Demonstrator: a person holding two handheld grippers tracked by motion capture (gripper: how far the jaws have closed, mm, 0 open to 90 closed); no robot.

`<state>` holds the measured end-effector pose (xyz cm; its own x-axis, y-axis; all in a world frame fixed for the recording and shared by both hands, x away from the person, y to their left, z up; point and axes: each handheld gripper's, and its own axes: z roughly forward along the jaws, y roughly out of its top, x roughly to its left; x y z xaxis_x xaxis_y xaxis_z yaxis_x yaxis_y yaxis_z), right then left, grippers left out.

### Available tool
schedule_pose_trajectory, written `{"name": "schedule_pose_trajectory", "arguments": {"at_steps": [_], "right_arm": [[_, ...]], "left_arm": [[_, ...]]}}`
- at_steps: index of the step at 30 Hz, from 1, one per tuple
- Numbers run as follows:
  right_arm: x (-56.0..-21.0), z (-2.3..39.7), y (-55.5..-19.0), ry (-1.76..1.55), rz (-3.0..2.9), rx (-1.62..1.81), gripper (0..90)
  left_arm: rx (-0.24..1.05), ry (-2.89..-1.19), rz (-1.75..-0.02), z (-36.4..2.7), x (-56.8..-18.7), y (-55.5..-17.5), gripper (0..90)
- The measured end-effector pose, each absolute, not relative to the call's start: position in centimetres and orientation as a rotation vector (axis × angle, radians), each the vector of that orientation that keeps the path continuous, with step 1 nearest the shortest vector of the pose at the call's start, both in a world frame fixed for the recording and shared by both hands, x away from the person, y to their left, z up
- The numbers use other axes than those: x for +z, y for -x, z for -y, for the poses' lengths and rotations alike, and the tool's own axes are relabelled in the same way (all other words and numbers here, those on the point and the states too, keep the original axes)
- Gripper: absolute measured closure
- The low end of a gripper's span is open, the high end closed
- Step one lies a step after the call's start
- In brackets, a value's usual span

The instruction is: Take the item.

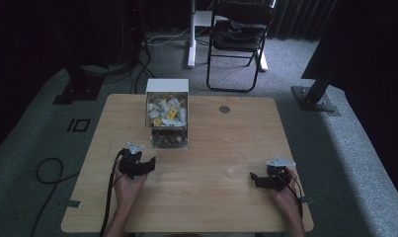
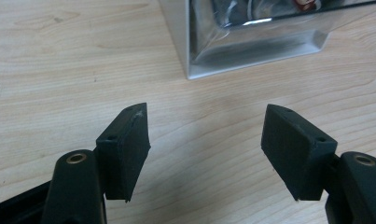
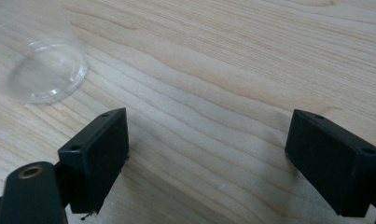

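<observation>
A light wooden surface [image 1: 201, 197] is sitting on grey carpet [image 1: 349, 163] in a dim room — most of the light is falling on the wood. A black folding chair [image 1: 238, 37] is standing behind it, beside a white stand [image 1: 192, 34]. Dark curtains [image 1: 295, 17] are hanging at the back, and black cables [image 1: 48, 173] are trailing over the carpet at the left.

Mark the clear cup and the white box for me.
clear cup [image 1: 235, 165], high view, on its transparent side wall.
white box [image 1: 167, 85], high view, on its white top panel.
</observation>
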<state>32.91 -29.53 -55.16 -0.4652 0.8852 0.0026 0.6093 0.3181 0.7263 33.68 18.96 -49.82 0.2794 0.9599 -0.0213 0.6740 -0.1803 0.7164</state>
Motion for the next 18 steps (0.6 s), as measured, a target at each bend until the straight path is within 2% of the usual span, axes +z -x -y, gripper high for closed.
{"name": "schedule_pose_trajectory", "arguments": {"at_steps": [18], "right_arm": [[-55.2, 29.5, -32.9, -1.321, -2.197, 0.949, 13.3]], "left_arm": [[0.59, -1.948, -1.331, -17.5, -48.4, -33.9, 41.5]]}}
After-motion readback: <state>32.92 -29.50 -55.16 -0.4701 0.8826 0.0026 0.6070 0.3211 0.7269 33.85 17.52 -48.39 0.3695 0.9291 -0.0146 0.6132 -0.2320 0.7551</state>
